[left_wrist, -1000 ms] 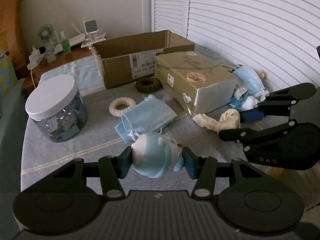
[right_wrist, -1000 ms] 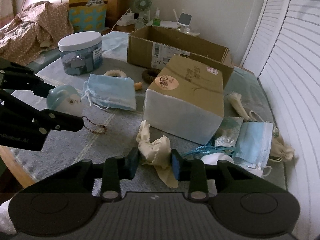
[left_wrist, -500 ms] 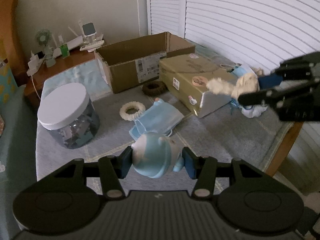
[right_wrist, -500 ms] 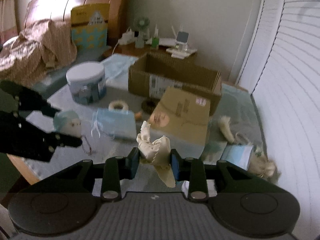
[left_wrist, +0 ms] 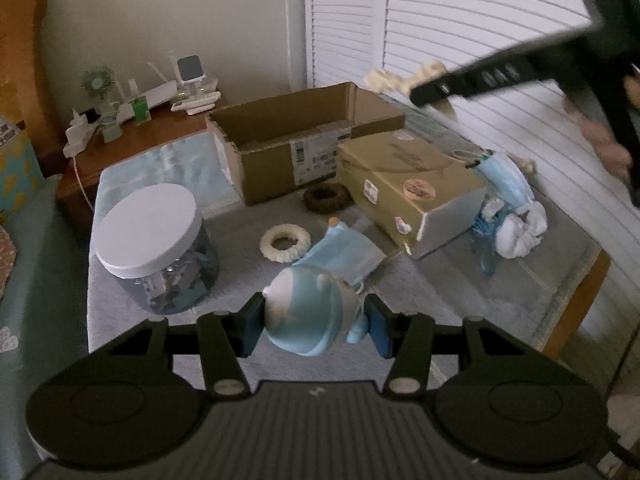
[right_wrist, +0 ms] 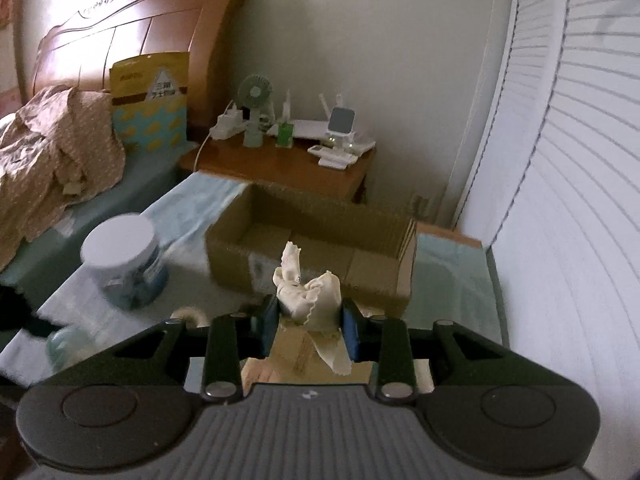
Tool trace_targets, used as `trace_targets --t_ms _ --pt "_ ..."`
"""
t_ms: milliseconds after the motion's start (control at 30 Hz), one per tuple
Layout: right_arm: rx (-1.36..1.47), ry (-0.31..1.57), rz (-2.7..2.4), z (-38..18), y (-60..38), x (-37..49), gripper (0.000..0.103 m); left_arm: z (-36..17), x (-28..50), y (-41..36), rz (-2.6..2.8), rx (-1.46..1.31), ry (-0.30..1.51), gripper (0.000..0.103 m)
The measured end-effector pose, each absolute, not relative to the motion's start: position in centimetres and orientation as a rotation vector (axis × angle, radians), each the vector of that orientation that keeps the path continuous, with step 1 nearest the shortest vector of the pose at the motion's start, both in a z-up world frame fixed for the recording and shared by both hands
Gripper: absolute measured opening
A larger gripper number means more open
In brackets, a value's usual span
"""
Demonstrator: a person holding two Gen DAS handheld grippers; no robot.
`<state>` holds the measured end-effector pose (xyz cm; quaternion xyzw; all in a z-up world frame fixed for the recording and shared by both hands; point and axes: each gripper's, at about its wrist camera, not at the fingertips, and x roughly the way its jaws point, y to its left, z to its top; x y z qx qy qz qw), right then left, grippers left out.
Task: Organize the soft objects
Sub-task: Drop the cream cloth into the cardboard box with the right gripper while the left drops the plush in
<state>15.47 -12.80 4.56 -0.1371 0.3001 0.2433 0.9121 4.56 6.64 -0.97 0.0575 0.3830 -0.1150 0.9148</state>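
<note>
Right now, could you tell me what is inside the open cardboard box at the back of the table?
The open cardboard box shows only bare cardboard floor and walls. Its near corner is hidden behind the cream cloth in the right gripper.

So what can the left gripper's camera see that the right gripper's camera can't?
Only the left wrist view shows the blue plush toy clearly, pinched in the left gripper, plus the brown ring, the blue pouch and the closed box with a round sticker. Only the right wrist view shows the wooden headboard, the crumpled brown cloth and the yellow bag. Both show the open cardboard box, the white-lidded jar, the little fan, and the cream cloth in the right gripper.
</note>
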Motion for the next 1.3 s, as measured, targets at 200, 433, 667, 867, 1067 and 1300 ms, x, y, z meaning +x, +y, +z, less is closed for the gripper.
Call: trace_targets --t_ms 200,433,667,867,1067,1300 --pt "-0.294 0.61 0.519 5.3 -11.1 20.5 0.038 -1.0 5.3 7.3 -0.201 0.106 0.797 0.052" --pt "-0.303 0.616 0.524 4.8 -9.6 24.8 0.086 -1.0 6.2 7.6 -0.172 0.101 0.808 0.052" --pt "-0.245 0.624 0.531 4.2 -11.2 23.1 0.103 -0.8 7.2 7.3 -0.185 0.109 0.812 0.052" --pt "-0.222 0.672 0.505 3.3 -12.5 19.1 0.103 0.0 8.3 6.9 -0.218 0.115 0.81 0.052" --pt "-0.21 0.7 0.486 2.1 -13.4 14.8 0.103 1.9 10.9 6.5 -0.252 0.14 0.779 0.052" --pt "-0.198 0.705 0.464 1.3 -14.5 11.9 0.103 4.3 16.9 5.5 -0.268 0.171 0.725 0.052"
